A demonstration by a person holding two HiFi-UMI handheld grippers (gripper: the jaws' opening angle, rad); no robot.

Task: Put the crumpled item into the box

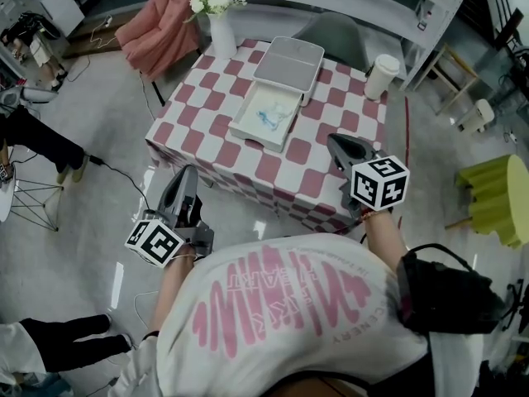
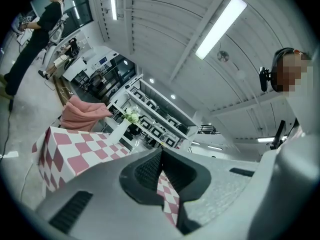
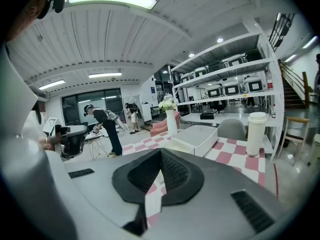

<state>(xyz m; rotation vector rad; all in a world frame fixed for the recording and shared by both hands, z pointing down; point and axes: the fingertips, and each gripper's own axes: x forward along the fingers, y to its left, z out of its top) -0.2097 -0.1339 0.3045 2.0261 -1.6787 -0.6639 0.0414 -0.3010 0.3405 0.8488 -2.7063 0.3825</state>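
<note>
A white box (image 1: 248,131) stands open on the table with the pink-and-white checked cloth (image 1: 310,151); its lid (image 1: 288,63) lies just behind it. Inside the box lies a pale, bluish crumpled item (image 1: 269,117). My left gripper (image 1: 188,173) hangs off the table's near left corner, over the floor, jaws shut and empty (image 2: 161,154). My right gripper (image 1: 333,141) is over the table's near right part, right of the box, also shut with nothing in it (image 3: 160,151). The right gripper view shows the box (image 3: 192,136) ahead.
A white vase of flowers (image 1: 216,19) stands at the table's far left corner and a white lidded cup (image 1: 382,74) at its far right. A pink draped chair (image 1: 161,19), a grey chair (image 1: 335,30) and a yellow-green stool (image 1: 500,197) surround the table. A person (image 1: 37,139) stands at the left.
</note>
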